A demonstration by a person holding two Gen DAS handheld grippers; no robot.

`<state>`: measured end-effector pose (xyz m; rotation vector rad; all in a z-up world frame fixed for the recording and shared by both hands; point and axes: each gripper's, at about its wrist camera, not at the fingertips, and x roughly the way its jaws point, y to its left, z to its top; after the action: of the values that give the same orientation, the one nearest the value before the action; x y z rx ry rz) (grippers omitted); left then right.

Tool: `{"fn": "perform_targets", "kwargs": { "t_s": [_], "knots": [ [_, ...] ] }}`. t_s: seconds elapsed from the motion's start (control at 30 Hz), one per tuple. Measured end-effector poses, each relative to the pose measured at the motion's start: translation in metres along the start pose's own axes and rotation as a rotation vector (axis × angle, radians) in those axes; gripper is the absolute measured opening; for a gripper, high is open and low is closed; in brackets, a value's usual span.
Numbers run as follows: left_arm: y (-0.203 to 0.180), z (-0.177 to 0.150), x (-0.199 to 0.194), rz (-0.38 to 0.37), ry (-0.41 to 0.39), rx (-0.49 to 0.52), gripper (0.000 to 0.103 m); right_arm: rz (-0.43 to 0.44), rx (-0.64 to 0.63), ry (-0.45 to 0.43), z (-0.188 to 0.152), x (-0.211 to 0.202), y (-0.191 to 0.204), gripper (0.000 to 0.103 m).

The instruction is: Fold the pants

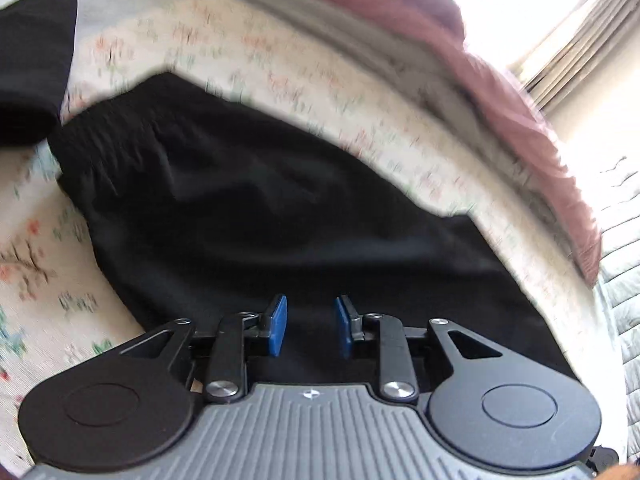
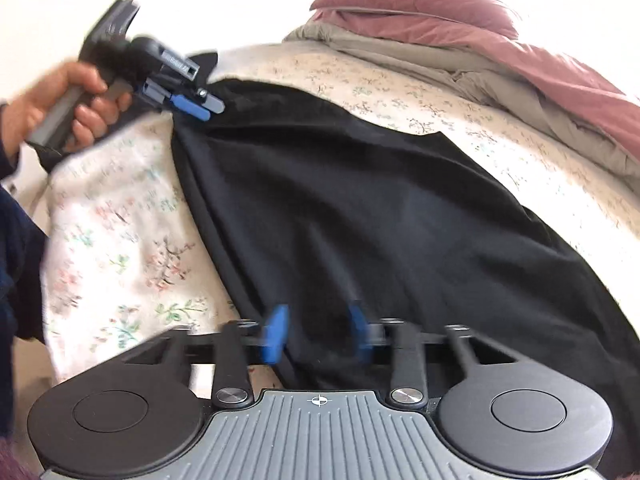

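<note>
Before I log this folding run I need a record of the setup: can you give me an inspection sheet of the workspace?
Surface: bed with floral sheet.
Job's things: black pants spread across the sheet, unfolded.
Clutter: pink duvet and grey blanket bunched at the far side; another dark cloth at the left edge.
Grippers: left tool open over the pants; right tool open, pants between the pads, blurred.
Cables: nothing seen.
Surroundings: bright window with curtain.

A home bedroom around me, floral bedsheet [image 2: 120,220] spread over the mattress, rumpled dusty-pink duvet [image 2: 460,16] heaped at the far side, grey blanket [image 2: 472,68] beneath it, pale pleated curtains [image 1: 580,40] at a bright window
</note>
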<state>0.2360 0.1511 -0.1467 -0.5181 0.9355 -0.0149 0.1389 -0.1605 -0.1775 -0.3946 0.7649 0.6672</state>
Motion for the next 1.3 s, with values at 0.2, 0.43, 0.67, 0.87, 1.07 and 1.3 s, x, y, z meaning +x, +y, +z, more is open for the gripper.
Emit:
{"fn": "perform_targets", "kwargs": {
  "t_s": [0.2,0.43,0.67,0.87,1.07,1.3],
  "knots": [
    [0.002,0.004,0.015,0.076,0.044,-0.005,0.036,-0.003,-0.1,0.042,-0.003,0.02,0.029,0.018],
    [0.009,0.002,0.009,0.066,0.047,-0.014,0.037,-0.076,-0.152,0.037,-0.012,0.024,0.039,0.024],
    [0.019,0.001,-0.007,0.173,0.023,0.043,0.037,-0.069,-0.122,0.025,-0.004,0.011,0.035,0.0],
    [0.026,0.004,-0.013,0.199,0.017,0.037,0.039,-0.023,-0.133,0.061,-0.011,0.009,0.03,0.0],
    [0.025,0.002,-0.022,0.21,-0.014,0.042,0.048,0.008,-0.163,0.084,-0.013,0.012,0.029,0.001],
    [0.011,0.001,-0.027,0.119,-0.06,0.027,0.052,0.042,-0.133,0.096,-0.016,0.017,0.022,0.006]
  ]
}}
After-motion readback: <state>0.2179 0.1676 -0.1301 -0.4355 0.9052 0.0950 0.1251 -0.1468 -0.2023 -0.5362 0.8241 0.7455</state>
